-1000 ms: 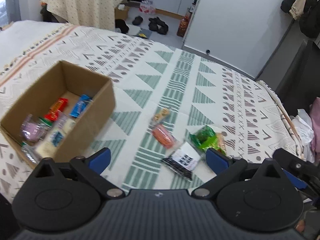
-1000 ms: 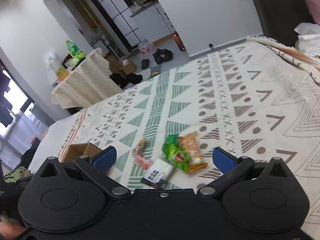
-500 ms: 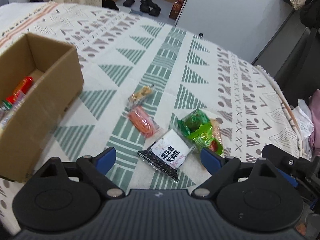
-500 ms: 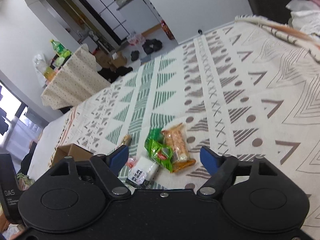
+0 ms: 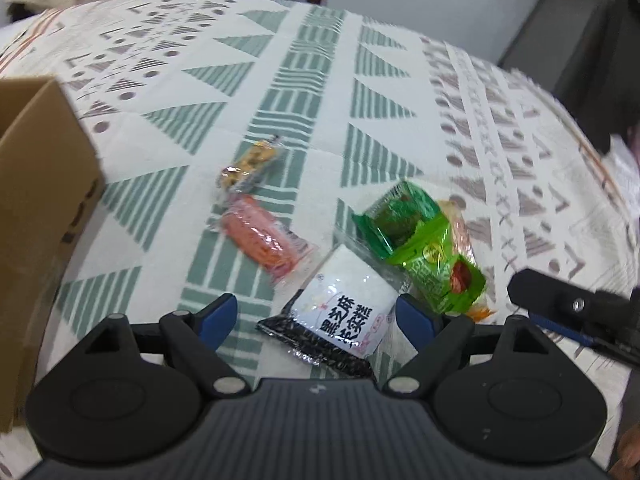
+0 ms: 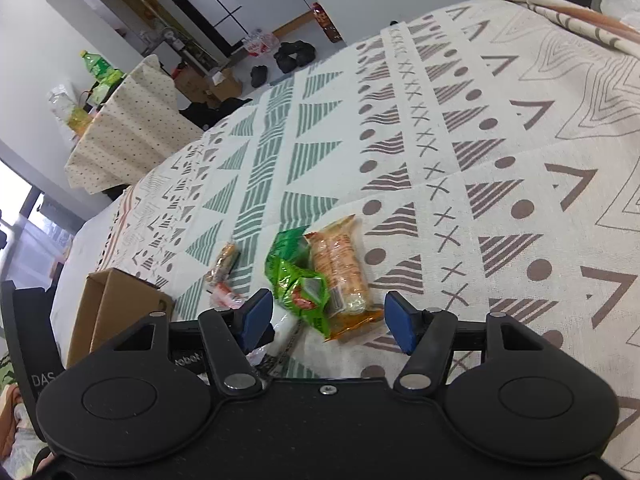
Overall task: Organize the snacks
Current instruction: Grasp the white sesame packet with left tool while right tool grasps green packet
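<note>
Both grippers tilt downward with blue-padded jaws parted and pressing on nothing. The left gripper (image 5: 316, 316) has jaws that have just been closing, yet stand wide. The right gripper (image 6: 329, 316) has jaws that have narrowed further, also just closing.

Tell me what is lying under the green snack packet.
The green snack packet lies partly over an orange cracker packet, whose near side shows. Its other edge overlaps the white-and-black packet. Anything else beneath it is hidden.
</note>
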The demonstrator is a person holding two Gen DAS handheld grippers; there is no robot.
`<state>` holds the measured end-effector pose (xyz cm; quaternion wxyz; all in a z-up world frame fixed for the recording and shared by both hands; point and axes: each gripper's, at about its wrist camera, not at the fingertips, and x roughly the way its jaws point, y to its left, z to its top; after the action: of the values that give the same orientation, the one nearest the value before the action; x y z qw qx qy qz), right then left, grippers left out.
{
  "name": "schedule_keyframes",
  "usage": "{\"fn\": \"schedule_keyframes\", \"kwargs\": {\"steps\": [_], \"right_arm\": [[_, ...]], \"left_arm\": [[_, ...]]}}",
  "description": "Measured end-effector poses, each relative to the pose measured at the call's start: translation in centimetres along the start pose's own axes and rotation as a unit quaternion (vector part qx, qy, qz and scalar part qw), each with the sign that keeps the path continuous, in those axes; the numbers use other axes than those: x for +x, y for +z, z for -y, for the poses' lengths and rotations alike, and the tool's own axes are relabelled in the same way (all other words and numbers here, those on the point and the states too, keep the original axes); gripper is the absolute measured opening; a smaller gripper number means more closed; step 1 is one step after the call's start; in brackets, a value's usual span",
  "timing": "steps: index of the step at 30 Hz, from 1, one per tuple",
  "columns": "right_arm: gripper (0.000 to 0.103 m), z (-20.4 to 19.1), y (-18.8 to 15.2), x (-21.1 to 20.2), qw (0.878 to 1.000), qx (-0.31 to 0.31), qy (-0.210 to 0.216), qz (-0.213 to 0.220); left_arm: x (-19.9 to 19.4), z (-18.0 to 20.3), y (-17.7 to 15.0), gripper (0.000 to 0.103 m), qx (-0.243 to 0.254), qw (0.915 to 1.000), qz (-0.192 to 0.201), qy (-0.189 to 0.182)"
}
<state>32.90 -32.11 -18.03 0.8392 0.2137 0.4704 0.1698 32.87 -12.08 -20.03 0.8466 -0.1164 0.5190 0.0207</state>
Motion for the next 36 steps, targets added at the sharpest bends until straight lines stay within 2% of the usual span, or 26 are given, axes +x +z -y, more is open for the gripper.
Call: {"fn": "schedule_keyframes", "kwargs": {"steps": [6,8,10,11,12,16,20,23,24,25,26,30,32,36], "right_arm": [[0.059,-0.4,-0.2,1.2,1.000,-0.011,0.003,-0.015],[0.057,-0.4,-0.1,1.8,1.000,-0.012,0.001,-0.020],[0.055,-0.3,-0.1,2.1,1.000,-0.010,0.006,-0.021],[0.055,-0.5,-0.1,2.1,1.000,-0.012,0.009,-0.018],[0.055,-0.7,0.0,2.0,1.000,-0.017,0.012,-0.012],[0.055,-1.5,0.3,2.2,0.999,-0.028,0.033,0.006],[0.052,-1.8,0.3,3.6,0.999,-0.031,0.026,-0.007],[0.046,-2.1,0.0,4.2,0.999,-0.038,0.027,-0.014],[0.038,-2.2,-0.1,4.3,0.999,-0.043,0.025,-0.015],[0.022,-2.3,-0.2,4.4,0.998,-0.047,0.022,-0.021],[0.014,-2.3,-0.3,4.6,0.998,-0.045,0.021,-0.033],[0.009,-2.6,-0.6,4.2,0.998,-0.056,0.016,-0.033],[0.000,-2.8,-0.5,3.5,0.998,-0.056,0.020,-0.025],[0.000,-3.7,-0.5,2.3,0.997,-0.068,0.032,-0.010]], "left_arm": [[1.3,0.9,-0.1,0.086,0.019,0.9998,-0.005,0.011],[1.2,1.2,-0.3,0.075,0.027,0.9995,-0.002,0.014],[1.0,1.2,-0.4,0.071,0.029,0.9994,0.001,0.016],[0.8,1.0,-0.4,0.066,0.026,0.9996,0.001,0.014],[0.7,0.8,-0.4,0.054,0.021,0.9998,0.000,0.005],[0.3,0.3,-0.2,0.051,0.006,1.0000,-0.007,-0.001],[-0.2,-0.4,-0.4,0.050,-0.006,0.9999,-0.008,0.002],[-0.5,-1.0,-0.7,0.050,-0.014,0.9998,-0.010,0.005],[-0.6,-1.2,-0.8,0.050,-0.015,0.9998,-0.011,0.006],[-0.8,-1.4,-0.9,0.050,-0.017,0.9998,-0.012,0.007],[-0.9,-1.5,-1.0,0.050,-0.019,0.9997,-0.012,0.008],[-2.1,-2.1,-1.2,0.049,-0.022,0.9997,-0.005,0.013],[-2.7,-2.5,-1.2,0.049,-0.026,0.9996,-0.003,0.013],[-4.3,-3.1,-1.0,0.049,-0.029,0.9994,0.011,0.017]]}}
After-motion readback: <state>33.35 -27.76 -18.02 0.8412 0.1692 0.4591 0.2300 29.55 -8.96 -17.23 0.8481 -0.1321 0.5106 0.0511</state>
